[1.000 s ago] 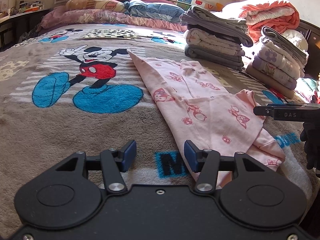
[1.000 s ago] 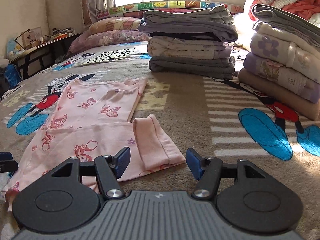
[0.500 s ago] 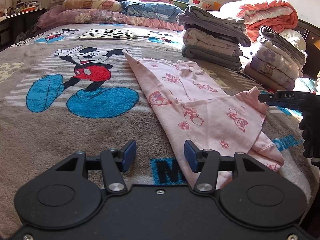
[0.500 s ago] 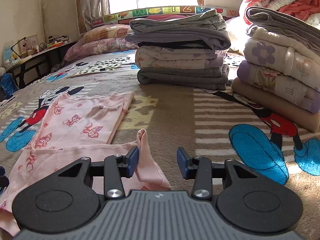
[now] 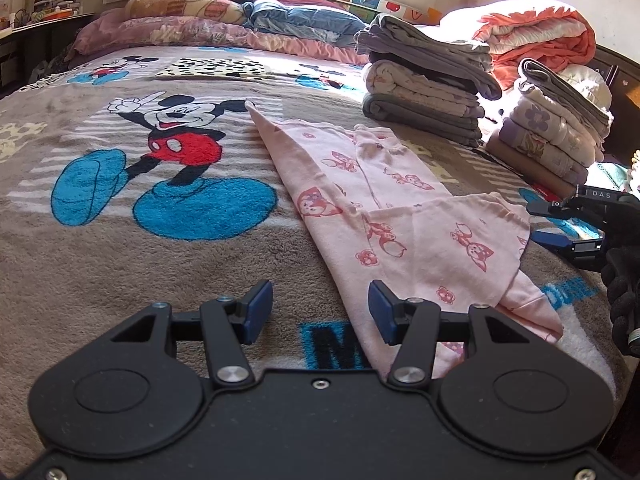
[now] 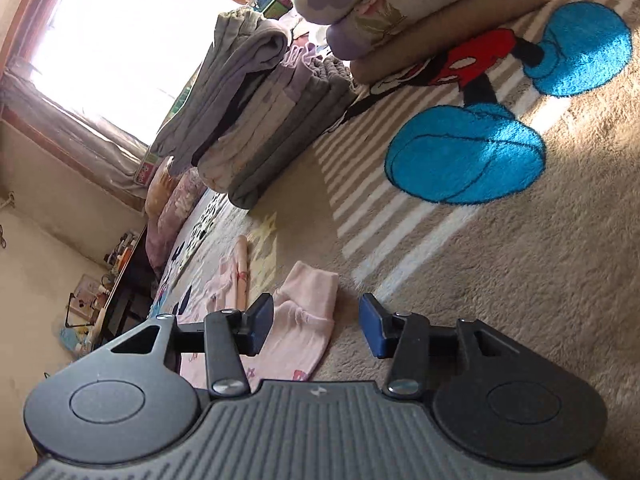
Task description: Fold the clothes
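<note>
Pink garment (image 5: 404,216) lies ahead at one o'clock of the half-open, empty left gripper (image 5: 320,312) — its folded edge is seen between the opening, unpressing fingers of the right gripper (image 6: 316,330).

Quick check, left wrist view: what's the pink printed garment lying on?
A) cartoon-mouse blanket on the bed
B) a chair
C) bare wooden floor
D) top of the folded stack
A: the pink printed garment lies spread flat on the cartoon-mouse blanket, apart from the folded stack behind it.
</note>
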The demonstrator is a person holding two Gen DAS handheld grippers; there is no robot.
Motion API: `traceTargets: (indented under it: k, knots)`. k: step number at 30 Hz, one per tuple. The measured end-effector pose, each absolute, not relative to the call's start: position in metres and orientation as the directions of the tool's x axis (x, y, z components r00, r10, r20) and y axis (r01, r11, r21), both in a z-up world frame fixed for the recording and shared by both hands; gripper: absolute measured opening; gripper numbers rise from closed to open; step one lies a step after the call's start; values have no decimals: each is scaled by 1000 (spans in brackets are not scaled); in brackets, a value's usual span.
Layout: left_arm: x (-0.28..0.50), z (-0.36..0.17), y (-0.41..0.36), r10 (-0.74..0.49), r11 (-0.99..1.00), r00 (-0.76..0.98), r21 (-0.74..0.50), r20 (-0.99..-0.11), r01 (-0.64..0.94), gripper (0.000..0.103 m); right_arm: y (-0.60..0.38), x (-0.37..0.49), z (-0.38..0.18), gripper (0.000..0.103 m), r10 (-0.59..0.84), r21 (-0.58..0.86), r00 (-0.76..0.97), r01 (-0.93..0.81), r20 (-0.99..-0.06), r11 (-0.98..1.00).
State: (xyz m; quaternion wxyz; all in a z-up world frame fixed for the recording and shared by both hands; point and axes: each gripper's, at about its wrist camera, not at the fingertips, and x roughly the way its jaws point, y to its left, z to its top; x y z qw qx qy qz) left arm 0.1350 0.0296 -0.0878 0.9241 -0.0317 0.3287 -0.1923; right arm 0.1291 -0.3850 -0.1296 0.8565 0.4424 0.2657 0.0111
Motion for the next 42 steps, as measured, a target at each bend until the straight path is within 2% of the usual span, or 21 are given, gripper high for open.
traceTargets:
  k: [9, 12, 13, 26, 37, 42]
  knots:
    - [136, -88, 31, -377, 924, 708, -194, -597, 329, 52, -366, 158, -127, 47, 255, 709, 850, 179, -460, 682]
    - [137, -89, 31, -380, 923, 706, -199, -598, 328, 52, -354, 164, -123, 13, 245, 667, 848, 160, -470, 727]
    - [137, -89, 31, -380, 923, 705, -200, -598, 328, 52, -351, 164, -120, 10, 238, 657, 851, 154, -467, 738]
    - [137, -90, 34, -393, 919, 695, -219, -603, 329, 52, -352, 134, -56, 9, 226, 708, 934, 41, -278, 705]
    - [131, -94, 24, -398, 910, 676, -173, -620, 377, 53, -359, 90, -47, 9, 217, 773, 948, 47, -235, 633]
    - [130, -94, 24, -402, 907, 673, -171, -621, 384, 53, -367, 78, -51, 9, 203, 781, 947, 72, -248, 620]
